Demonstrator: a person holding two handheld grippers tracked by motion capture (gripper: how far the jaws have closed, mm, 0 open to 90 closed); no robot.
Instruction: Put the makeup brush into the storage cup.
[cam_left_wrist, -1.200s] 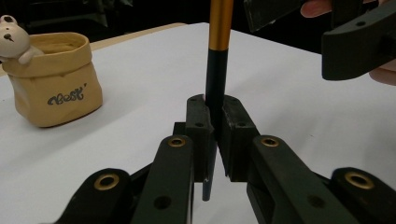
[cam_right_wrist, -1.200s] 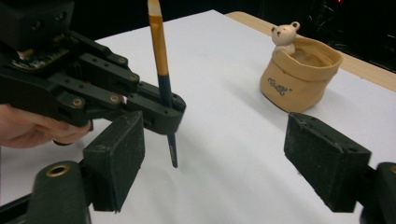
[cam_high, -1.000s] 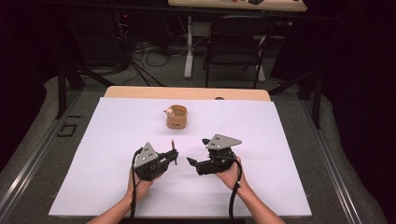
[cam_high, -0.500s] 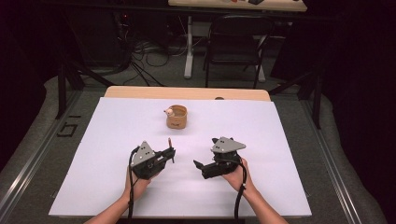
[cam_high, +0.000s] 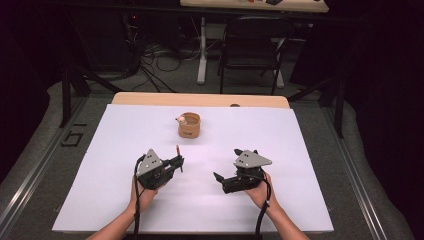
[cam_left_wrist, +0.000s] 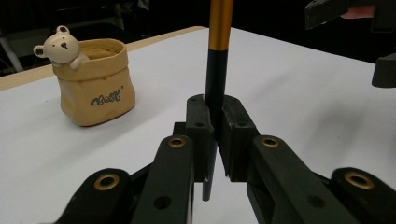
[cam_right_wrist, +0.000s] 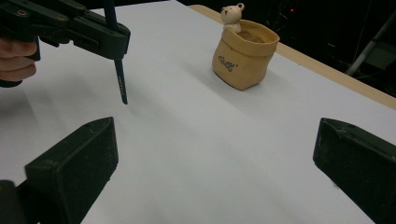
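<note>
White counter (cam_high: 300, 150), dark room behind. We see the left gripper (cam_left_wrist: 214, 123) with jaws pinching a pencil (cam_left_wrist: 215, 70) upright, near the bear cup (cam_high: 189, 125). Right gripper (cam_high: 227, 181) jaws just spread wide, nothing between. We judge the pencil light, stiff, slick; hold mid-shaft.

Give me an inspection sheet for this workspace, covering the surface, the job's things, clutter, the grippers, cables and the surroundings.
Surface: white tabletop with a wooden strip along the far edge.
Job's things: dark pencil with an orange upper part, held upright; tan bear pot stands apart, farther back.
Clutter: nothing seen.
Grippers: left gripper shut on the pencil; right gripper open, its jaws have just been opening, nothing between them.
Cables: one cable trails from the left gripper along the forearm, another from the right; loose cords on the floor behind.
Surroundings: black chair, dark room.
</note>
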